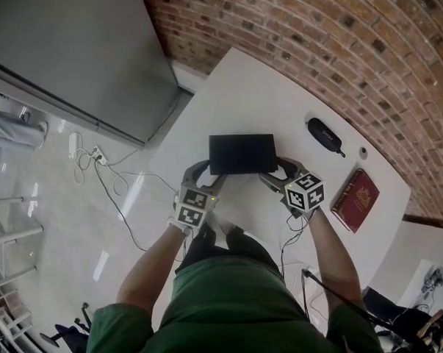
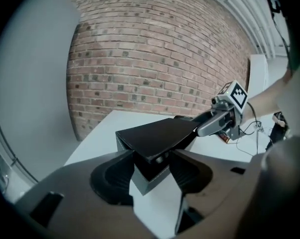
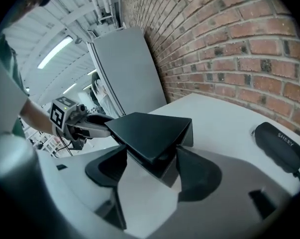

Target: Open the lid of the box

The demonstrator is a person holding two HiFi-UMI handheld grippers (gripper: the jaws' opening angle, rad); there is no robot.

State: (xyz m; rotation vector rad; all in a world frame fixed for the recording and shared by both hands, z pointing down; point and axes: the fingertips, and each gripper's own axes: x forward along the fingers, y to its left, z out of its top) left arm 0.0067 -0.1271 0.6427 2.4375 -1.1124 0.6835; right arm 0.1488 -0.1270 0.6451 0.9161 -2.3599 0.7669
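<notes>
White table (image 1: pixel 243 98), black pouch (image 1: pixel 324 134), red book (image 1: pixel 355 199), brick wall (image 1: pixel 317 20)

Left tool (image 2: pixel 152 157) clamps black box (image 2: pixel 157 133) corner.

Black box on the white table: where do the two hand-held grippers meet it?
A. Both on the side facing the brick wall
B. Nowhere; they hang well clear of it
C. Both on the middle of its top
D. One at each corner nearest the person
D: in the head view the left gripper and the right gripper each sit at a near corner of the black box, and each gripper view shows a corner between its jaws.
</notes>
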